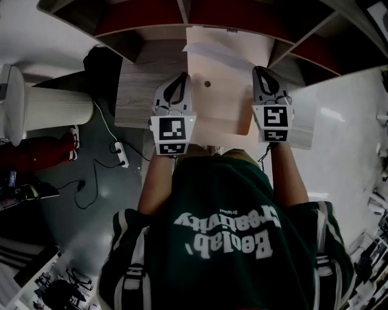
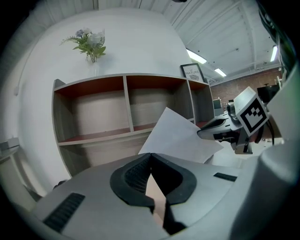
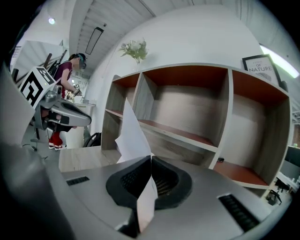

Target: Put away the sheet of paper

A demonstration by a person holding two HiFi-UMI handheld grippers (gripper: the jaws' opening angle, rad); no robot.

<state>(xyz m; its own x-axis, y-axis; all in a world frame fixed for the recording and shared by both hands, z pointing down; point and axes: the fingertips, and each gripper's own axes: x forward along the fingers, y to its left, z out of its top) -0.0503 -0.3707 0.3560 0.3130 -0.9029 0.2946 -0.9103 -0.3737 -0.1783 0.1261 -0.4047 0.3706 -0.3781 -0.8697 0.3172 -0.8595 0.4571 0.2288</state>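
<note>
You have the sheet of paper (image 1: 219, 91) pinched at both side edges, left gripper (image 1: 182, 76) and right gripper (image 1: 259, 71) each clamped on it, over the surface (image 1: 134, 97) facing the shelf (image 1: 182, 13); stowing it remains.

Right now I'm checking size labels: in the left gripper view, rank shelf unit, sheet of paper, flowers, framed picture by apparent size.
1. shelf unit
2. sheet of paper, nearer the camera
3. flowers
4. framed picture
</note>
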